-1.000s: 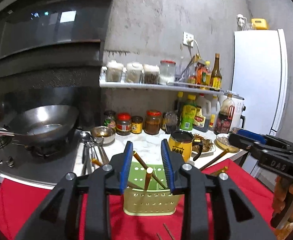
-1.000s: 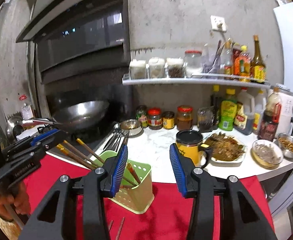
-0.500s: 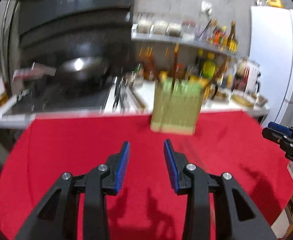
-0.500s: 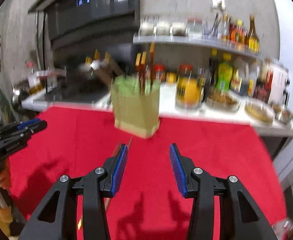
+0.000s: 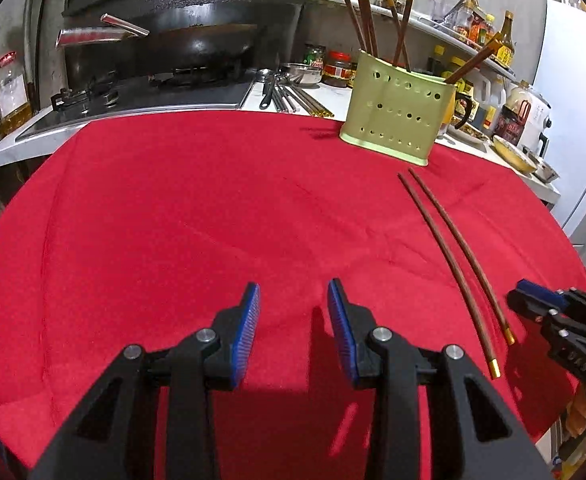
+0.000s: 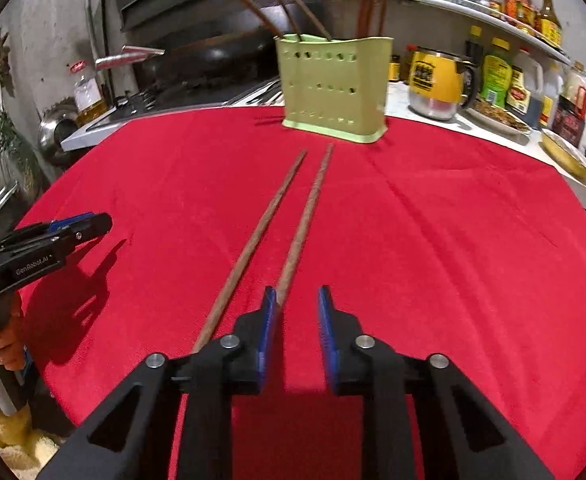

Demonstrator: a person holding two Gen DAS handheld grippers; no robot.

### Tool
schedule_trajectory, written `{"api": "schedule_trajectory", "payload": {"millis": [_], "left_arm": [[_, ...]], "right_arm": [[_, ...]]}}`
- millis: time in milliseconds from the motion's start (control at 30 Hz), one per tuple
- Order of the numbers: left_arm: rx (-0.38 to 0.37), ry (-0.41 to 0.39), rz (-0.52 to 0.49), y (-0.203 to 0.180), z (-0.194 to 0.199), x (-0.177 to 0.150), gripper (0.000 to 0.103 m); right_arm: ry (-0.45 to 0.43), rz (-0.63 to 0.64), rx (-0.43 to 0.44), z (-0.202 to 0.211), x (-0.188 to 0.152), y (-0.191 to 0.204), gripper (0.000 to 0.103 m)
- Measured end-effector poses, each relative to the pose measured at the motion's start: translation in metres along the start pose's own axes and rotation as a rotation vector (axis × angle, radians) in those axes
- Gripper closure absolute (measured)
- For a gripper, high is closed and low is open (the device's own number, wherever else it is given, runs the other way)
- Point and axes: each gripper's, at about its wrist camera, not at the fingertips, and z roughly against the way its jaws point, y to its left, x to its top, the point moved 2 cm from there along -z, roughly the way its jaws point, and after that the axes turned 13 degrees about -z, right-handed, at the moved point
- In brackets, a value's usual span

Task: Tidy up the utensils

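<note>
A pale green perforated utensil holder (image 5: 397, 114) stands at the far side of the red tablecloth (image 5: 197, 216) and holds several brown chopsticks; it also shows in the right wrist view (image 6: 335, 92). Two brown chopsticks (image 5: 453, 256) lie side by side on the cloth, pointing at the holder (image 6: 277, 224). My left gripper (image 5: 293, 322) is open and empty, low over the cloth, left of the chopsticks. My right gripper (image 6: 297, 316) is open and empty; the near ends of the chopsticks pass under its left finger (image 6: 268, 320).
Behind the table runs a counter with a stove and dark wok (image 5: 197, 46), metal utensils (image 5: 289, 94), jars, sauce bottles, a yellow mug (image 6: 437, 78) and food dishes (image 6: 565, 154). A shelf of jars hangs above. A white fridge (image 5: 573, 100) stands at the right.
Both grippers have pulled back from above the holder and come down low over the cloth. The right gripper now sits at the near ends of the two loose chopsticks.
</note>
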Motion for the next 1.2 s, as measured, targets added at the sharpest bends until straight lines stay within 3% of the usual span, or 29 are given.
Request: {"api": "schedule_trajectory", "payload": {"millis": [200, 333, 400, 933, 1167, 1200], "left_arm": [[-0.054, -0.005, -0.037, -0.016, 0.001, 0.003, 0.068], [-0.089, -0.006, -0.065, -0.031, 0.000, 0.004, 0.068], [-0.105, -0.005, -0.081, -0.039, -0.001, 0.006, 0.068], [-0.274, 0.064, -0.175, -0.111, -0.019, 0.012, 0.068], [-0.249, 0.091, -0.256, -0.135, -0.033, 0.016, 0.069], [-0.229, 0.088, -0.272, -0.137, -0.033, 0.016, 0.073]], "right_arm": [[0.024, 0.013, -0.012, -0.014, 0.004, 0.007, 0.082], [0.034, 0.021, -0.023, -0.019, 0.003, 0.007, 0.093], [0.029, 0.022, -0.033, -0.018, 0.002, 0.004, 0.094], [-0.025, -0.061, -0.116, 0.009, -0.010, -0.056, 0.096], [-0.031, -0.082, -0.096, 0.013, -0.012, -0.062, 0.096], [-0.032, -0.082, -0.094, 0.013, -0.013, -0.062, 0.096]]}}
